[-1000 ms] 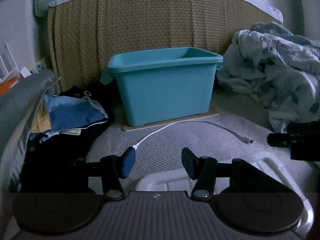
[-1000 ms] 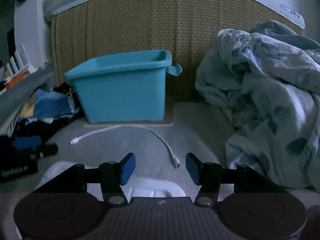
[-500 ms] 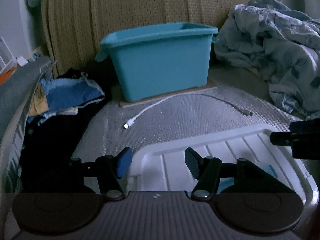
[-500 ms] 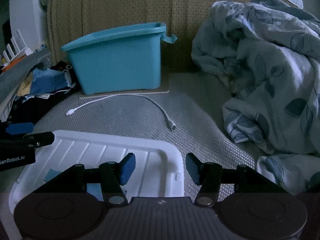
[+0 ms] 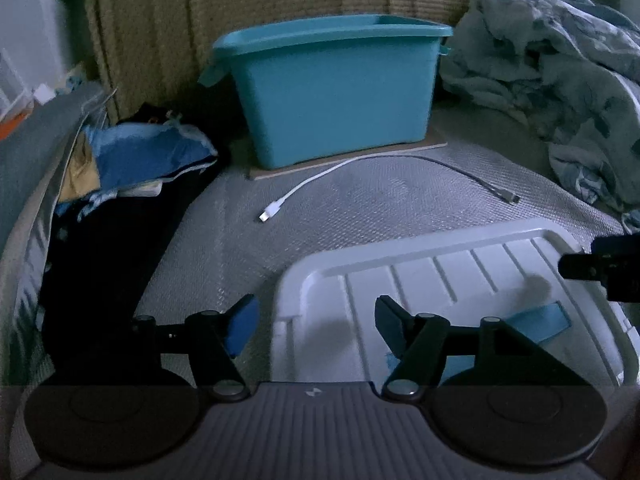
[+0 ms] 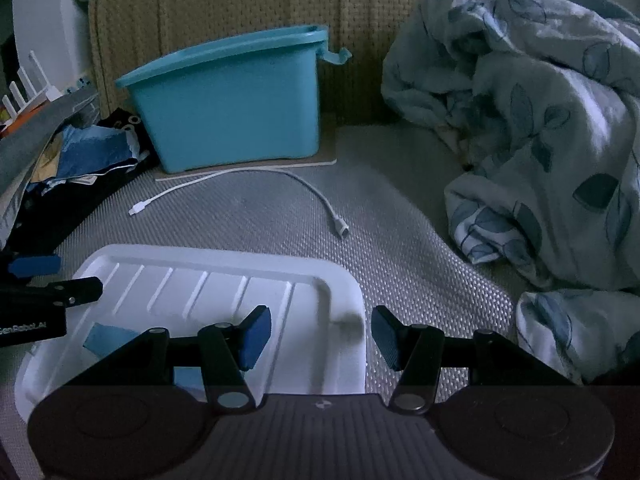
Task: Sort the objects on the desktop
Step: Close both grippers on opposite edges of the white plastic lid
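At nine o'clock, the left gripper (image 5: 316,326) hangs with jaws apart, straddling the left rim of the ribbed white plastic tray (image 5: 432,276). The white charging cable (image 5: 360,176) lies at twelve, before the teal plastic bin (image 5: 340,92). At three, the right gripper (image 6: 320,334), jaws apart, straddles the tray's right rim.

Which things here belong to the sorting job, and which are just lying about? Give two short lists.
Job:
white ribbed plastic lid
white charging cable
teal plastic bin
left gripper, open
right gripper, open

Lying about:
leaf-print crumpled blanket
blue and black clothes pile
woven tan headboard
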A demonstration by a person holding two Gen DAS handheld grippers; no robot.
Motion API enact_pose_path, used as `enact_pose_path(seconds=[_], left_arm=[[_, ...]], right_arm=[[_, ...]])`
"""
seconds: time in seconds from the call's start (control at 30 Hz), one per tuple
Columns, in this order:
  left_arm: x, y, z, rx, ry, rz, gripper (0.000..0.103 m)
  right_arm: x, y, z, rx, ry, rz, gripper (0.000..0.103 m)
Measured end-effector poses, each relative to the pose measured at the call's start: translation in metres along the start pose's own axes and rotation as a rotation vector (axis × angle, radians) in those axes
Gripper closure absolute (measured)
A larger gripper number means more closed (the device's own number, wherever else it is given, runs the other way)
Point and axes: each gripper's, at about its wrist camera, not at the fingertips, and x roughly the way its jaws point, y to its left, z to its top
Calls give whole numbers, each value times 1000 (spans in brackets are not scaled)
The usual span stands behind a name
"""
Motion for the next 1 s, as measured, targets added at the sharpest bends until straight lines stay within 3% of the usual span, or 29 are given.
enact_pose_path(seconds=[0.17, 0.47, 0.67, 0.87, 1.0], left_arm=[[6, 32, -5, -148, 49, -74, 34], [20, 83, -15, -381, 120, -279, 34], [38, 110, -11, -450, 191, -426, 34], [56, 129, -2, -445, 293, -586, 34], [69, 138, -4, -513, 327, -693, 30]], right_arm=[[3, -13, 4, 30, 63, 93, 43], [14, -50, 8, 224, 184, 254, 35], [21, -73, 9, 372, 228, 393, 23], [25, -81, 9, 442, 265, 486, 22], [28, -85, 9, 487, 282, 512, 21]])
